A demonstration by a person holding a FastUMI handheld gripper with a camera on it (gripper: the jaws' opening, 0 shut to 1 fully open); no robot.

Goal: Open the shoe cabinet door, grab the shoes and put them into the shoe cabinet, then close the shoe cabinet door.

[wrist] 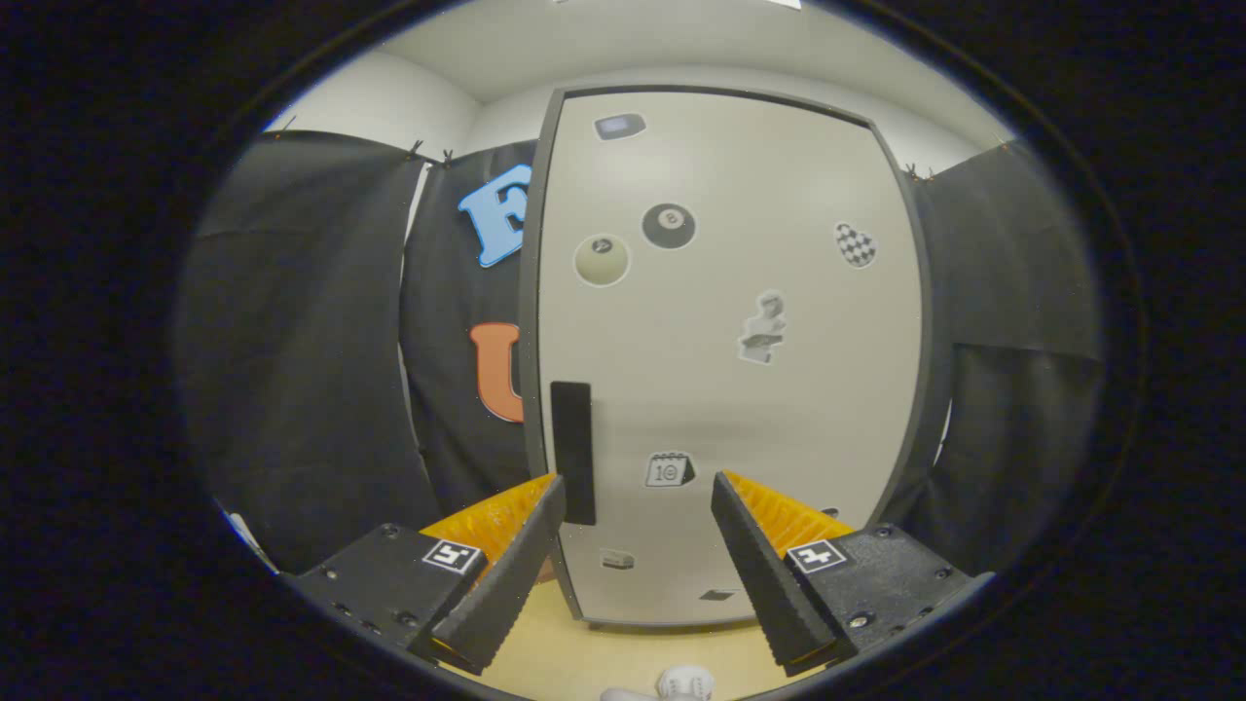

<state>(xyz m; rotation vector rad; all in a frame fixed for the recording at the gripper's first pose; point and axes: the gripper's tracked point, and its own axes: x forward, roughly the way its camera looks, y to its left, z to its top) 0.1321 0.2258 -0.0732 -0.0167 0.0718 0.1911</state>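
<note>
Ahead, hand-held gripper (638, 492) fingers spread before the closed cabinet door (725, 341); white shoe (681, 684) cut off below.

A white shoe (681, 683) is cut off below the jaws; door stickers (617, 559) too small to make out

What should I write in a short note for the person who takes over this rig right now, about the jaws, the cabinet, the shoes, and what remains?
Gripper: jaws open, holding nothing, pointed at the shoe cabinet door.
Door: looks closed, upright just beyond the jaws. Its black handle sits near the door's left edge, just above the left finger.
Shoes: a white shoe is partly seen on the wooden floor, below and between the fingers.
Done: nothing visible yet; the door is not yet opened.
Left: pull the handle to open the door, pick up the shoes, place them inside, close the door.
</note>
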